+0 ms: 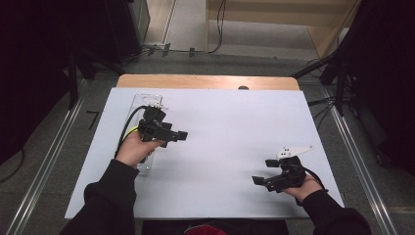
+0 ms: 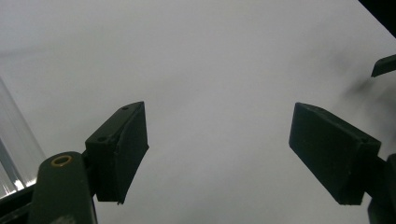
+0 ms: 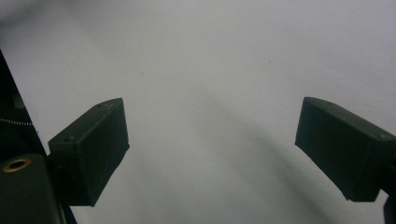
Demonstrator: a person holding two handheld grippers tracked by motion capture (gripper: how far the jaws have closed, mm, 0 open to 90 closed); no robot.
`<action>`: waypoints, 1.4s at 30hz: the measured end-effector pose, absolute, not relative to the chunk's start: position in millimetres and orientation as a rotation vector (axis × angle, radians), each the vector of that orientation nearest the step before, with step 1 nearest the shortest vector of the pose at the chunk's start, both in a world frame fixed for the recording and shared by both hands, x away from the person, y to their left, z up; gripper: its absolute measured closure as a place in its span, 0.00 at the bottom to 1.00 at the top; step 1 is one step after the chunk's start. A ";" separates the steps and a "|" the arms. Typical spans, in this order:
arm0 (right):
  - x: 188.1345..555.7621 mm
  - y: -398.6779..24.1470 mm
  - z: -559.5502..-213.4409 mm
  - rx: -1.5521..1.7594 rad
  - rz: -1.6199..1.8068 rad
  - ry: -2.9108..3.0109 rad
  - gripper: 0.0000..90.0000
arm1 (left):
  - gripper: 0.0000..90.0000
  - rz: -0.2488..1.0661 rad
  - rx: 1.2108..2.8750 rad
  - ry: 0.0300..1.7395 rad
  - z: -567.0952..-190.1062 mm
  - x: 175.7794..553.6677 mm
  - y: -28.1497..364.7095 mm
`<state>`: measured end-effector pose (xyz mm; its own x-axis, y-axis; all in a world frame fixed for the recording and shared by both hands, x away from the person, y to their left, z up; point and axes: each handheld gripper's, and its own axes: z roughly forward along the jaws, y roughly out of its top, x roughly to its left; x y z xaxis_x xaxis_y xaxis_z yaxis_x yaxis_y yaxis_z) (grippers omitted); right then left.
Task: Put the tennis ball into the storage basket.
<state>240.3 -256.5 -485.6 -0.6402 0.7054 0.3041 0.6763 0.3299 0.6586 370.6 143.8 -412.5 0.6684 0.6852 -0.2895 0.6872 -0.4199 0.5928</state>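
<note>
Left gripper (image 1: 169,135) hovers near the left edge of the white tabletop (image 1: 230,127), directly over a clear plastic tray (image 1: 145,100) that runs lengthwise along that edge, far end toward the back-left corner. Jaws are parted with nothing between them; in the left gripper view both pads (image 2: 122,149) frame bare white surface, and a strip of the clear tray (image 2: 14,144) shows at the picture's left side. So the tray sits under and behind the hand, not in front of the jaws, which point toward the middle of the tabletop. Right gripper (image 1: 264,171) rests near the front-right corner, well apart from the tray, jaws also spread and empty, pads (image 3: 91,149) over blank white in the right gripper view. Left hand (image 1: 133,149) is clearly the nearer one. Likely next move: the left gripper has to turn or pull back to line up across the tray's narrow width, since its long axis runs front to back.
</note>
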 end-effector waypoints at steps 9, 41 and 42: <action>240.5 -256.3 -485.8 1.321 1.222 2.532 0.09 | 0.23 -0.013 2.186 1.042 -416.1 361.5 144.1; 240.7 -257.2 -485.6 1.326 1.220 2.525 0.09 | 0.23 0.010 2.207 0.933 -438.6 326.7 152.7; 240.6 -257.2 -485.6 1.327 1.220 2.523 0.09 | 0.23 0.010 2.212 0.925 -439.4 325.3 153.4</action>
<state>240.6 -257.2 -485.6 -0.6332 0.7119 0.3038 0.6801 0.3244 0.6574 325.3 153.4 -439.4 0.7418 0.6205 -0.2544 0.6148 -0.4776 0.6276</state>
